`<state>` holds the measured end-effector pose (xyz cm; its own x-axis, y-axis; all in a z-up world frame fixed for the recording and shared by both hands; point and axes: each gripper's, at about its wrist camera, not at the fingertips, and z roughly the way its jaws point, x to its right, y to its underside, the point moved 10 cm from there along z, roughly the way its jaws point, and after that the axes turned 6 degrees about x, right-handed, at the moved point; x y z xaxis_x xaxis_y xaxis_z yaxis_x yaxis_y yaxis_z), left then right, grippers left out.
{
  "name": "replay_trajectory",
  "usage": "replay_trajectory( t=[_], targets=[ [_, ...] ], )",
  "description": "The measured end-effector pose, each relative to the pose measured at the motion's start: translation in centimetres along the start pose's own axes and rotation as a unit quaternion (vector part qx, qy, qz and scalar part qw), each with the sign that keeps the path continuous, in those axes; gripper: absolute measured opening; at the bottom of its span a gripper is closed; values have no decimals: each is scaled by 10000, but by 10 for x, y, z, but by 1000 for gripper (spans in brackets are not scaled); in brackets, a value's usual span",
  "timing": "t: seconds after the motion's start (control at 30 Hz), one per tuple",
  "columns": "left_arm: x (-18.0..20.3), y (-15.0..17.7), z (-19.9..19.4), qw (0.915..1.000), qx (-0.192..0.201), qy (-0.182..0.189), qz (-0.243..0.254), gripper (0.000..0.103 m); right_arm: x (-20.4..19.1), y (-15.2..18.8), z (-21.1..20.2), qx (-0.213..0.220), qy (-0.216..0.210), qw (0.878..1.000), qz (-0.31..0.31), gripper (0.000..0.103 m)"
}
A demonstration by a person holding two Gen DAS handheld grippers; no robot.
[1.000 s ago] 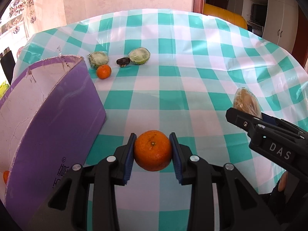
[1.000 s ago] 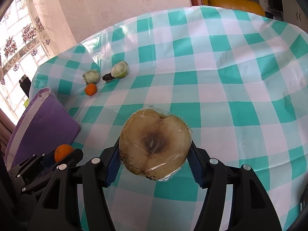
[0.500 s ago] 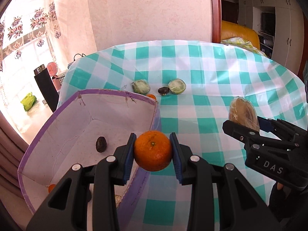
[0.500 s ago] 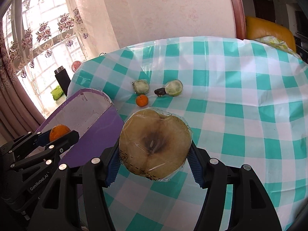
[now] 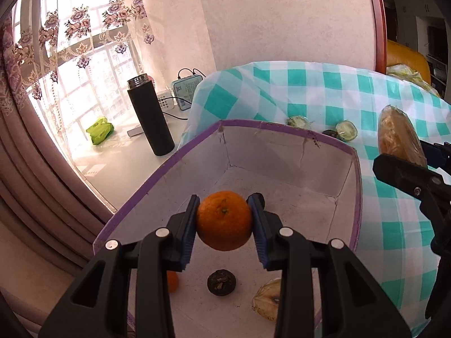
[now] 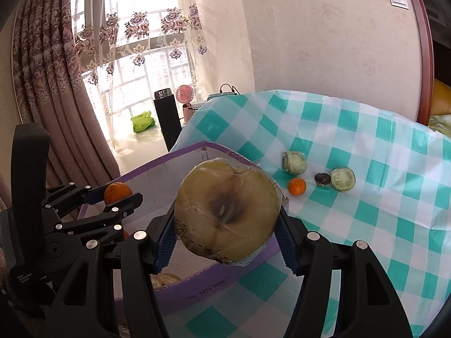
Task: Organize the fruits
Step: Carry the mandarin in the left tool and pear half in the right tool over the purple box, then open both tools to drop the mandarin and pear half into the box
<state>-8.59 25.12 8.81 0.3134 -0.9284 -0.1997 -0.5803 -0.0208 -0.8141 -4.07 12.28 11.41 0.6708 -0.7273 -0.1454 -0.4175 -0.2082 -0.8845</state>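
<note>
My left gripper [image 5: 224, 221] is shut on an orange [image 5: 224, 220] and holds it above the inside of the purple-rimmed cardboard box [image 5: 282, 152]. In the box lie a dark round fruit [image 5: 221, 282], a small orange [image 5: 172, 281] and a wrapped apple half [image 5: 266, 300]. My right gripper [image 6: 227, 214] is shut on a plastic-wrapped browned apple half [image 6: 227, 211], held over the box's near wall [image 6: 208, 293]. The left gripper with its orange [image 6: 117, 192] shows at the left of the right wrist view.
On the green-checked tablecloth [image 6: 366, 197] lie a small orange [image 6: 296, 186], a dark fruit [image 6: 322, 179] and two wrapped green fruit halves [image 6: 343, 179] [image 6: 294, 162]. A black flask [image 5: 150, 118] stands on the sill beyond the table's edge.
Both grippers have swung left with their fruits. The left one now holds the orange over the inside of the box; the right one has come over the box's wall.
</note>
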Motion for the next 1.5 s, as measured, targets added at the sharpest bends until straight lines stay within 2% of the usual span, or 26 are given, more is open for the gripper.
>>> replay_trajectory(
  t=[0.13, 0.3, 0.4, 0.53, 0.63, 0.7, 0.8, 0.83, 0.9, 0.93, 1.0, 1.07, 1.13, 1.2, 1.27, 1.37, 1.43, 1.5],
  targets=[
    [-25, 14, 12, 9994, -256, -230, 88, 38, -29, 4, 22, -260, -165, 9986, -423, 61],
    [-60, 35, 32, 9965, -721, -426, -49, 38, -58, 27, 54, -927, -219, 9898, -1055, 61],
    [-66, 46, 42, 9945, -981, -374, 51, 38, -65, 47, 74, -1467, -45, 9772, -1535, 61],
    [-63, 56, 59, 9891, -1336, -410, 474, 42, -67, 68, 96, -2031, 191, 9569, -2066, 61],
    [-64, 69, 72, 9811, -1760, -465, 655, 43, -68, 83, 108, -2411, 217, 9421, -2322, 61],
    [-64, 72, 74, 9801, -1862, -346, 602, 44, -68, 89, 111, -2484, 236, 9388, -2374, 61],
    [-66, 73, 74, 9784, -1941, -372, 607, 68, -66, 93, 112, -2507, 209, 9397, -2318, 63],
    [-67, 73, 74, 9782, -1951, -382, 595, 77, -66, 92, 111, -2451, 203, 9419, -2287, 73],
    [-68, 71, 73, 9785, -1943, -418, 547, 84, -65, 86, 107, -2302, 170, 9475, -2213, 84],
    [-69, 71, 73, 9784, -1944, -459, 532, 89, -64, 82, 103, -2228, 123, 9503, -2173, 84],
    [-71, 66, 70, 9787, -1898, -605, 500, 91, -62, 73, 95, -2014, 59, 9573, -2071, 84],
    [-74, 49, 59, 9833, -1579, -830, 372, 91, -57, 56, 82, -1606, -61, 9682, -1917, 84],
    [-73, 20, 41, 9891, -998, -1071, 171, 93, -44, 34, 64, -1071, -189, 9802, -1655, 85],
    [-62, -17, 17, 9936, -252, -1102, 34, 99, -22, 12, 46, -502, -115, 9897, -1339, 86],
    [-39, -53, -10, 9938, 548, -969, 11, 101, 11, -7, 27, 18, 40, 9953, -968, 86],
    [17, -93, -47, 9881, 1495, -349, 38, 101, 81, -20, 11, 465, 486, 9973, -304, 86],
    [65, -106, -63, 9818, 1850, 439, 5, 101, 139, -15, 11, 497, 903, 9946, 157, 87],
    [124, -109, -72, 9695, 1986, 1428, 144, 101, 194, 5, 20, 231, 1338, 9890, 578, 87]
  ],
)
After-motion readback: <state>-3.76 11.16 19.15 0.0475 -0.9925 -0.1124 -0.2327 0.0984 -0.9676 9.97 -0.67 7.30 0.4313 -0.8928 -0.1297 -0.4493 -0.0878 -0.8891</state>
